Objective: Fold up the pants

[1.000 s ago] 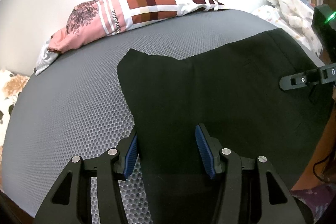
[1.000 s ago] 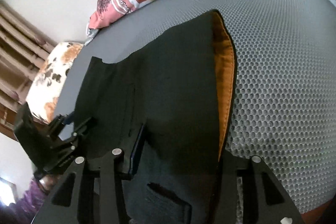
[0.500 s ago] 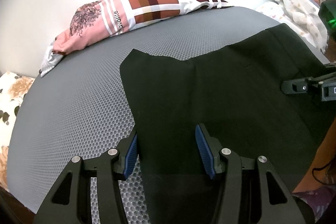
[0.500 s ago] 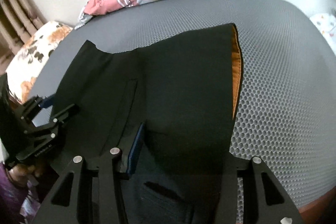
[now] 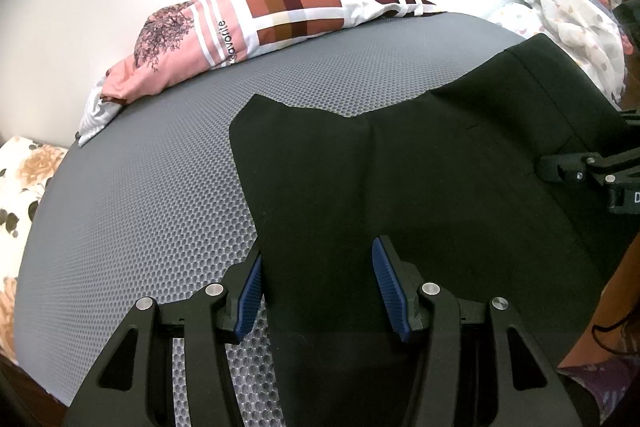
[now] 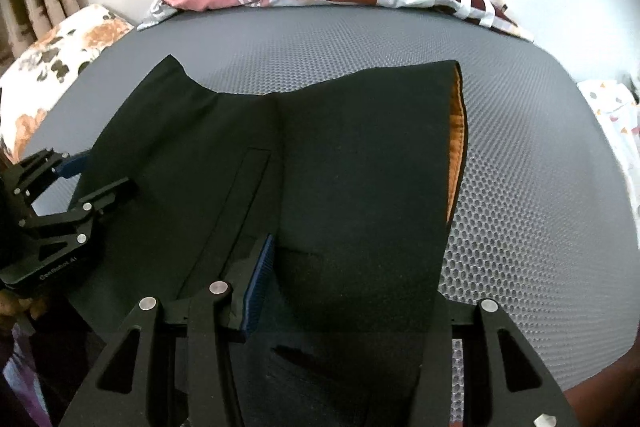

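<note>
Black pants [image 5: 400,187] lie spread flat on a grey mesh mattress [image 5: 160,195]. In the right wrist view the pants [image 6: 340,167] show an orange lining [image 6: 459,131] at their right edge. My left gripper [image 5: 318,283] is open, its blue pads astride the pants' near left edge. My right gripper [image 6: 348,287] is open over the pants' near right part; its right finger is hidden under the cloth. Each gripper shows in the other's view: the right gripper [image 5: 576,169] and the left gripper [image 6: 88,183].
A pink, white and brown checked pillow [image 5: 260,23] lies along the white wall at the back. A floral cushion [image 6: 52,51] sits at the mattress's left end. White patterned bedding [image 5: 572,27] is piled at the right end.
Both views have swung so the pants sit more level and centred. The pants' hold and lie look unchanged, and both grippers stay open.
</note>
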A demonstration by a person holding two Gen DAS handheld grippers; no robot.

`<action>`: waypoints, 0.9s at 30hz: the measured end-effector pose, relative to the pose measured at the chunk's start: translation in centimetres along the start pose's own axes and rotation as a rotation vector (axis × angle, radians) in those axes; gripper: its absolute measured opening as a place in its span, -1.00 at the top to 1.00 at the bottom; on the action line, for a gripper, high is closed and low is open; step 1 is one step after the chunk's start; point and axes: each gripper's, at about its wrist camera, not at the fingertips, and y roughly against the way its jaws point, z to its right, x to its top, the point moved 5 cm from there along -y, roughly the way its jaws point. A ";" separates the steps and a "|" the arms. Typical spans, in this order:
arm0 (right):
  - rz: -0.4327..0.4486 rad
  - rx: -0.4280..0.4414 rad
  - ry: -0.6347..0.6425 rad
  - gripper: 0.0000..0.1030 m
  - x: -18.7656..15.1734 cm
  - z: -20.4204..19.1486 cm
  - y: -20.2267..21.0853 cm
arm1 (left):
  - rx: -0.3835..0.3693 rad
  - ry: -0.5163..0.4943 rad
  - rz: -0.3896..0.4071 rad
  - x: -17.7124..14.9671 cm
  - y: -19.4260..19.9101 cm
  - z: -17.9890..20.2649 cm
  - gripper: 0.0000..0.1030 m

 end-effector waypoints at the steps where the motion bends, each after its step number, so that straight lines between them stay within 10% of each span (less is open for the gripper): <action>1: 0.001 -0.008 0.006 0.18 0.0 -0.1 0.0 | 0.000 -0.001 0.000 0.0 0.0 0.0 -0.03; 27: 0.015 -0.131 0.119 0.18 0.4 -1.6 0.5 | 0.005 0.004 0.006 -0.3 0.3 -0.4 -0.03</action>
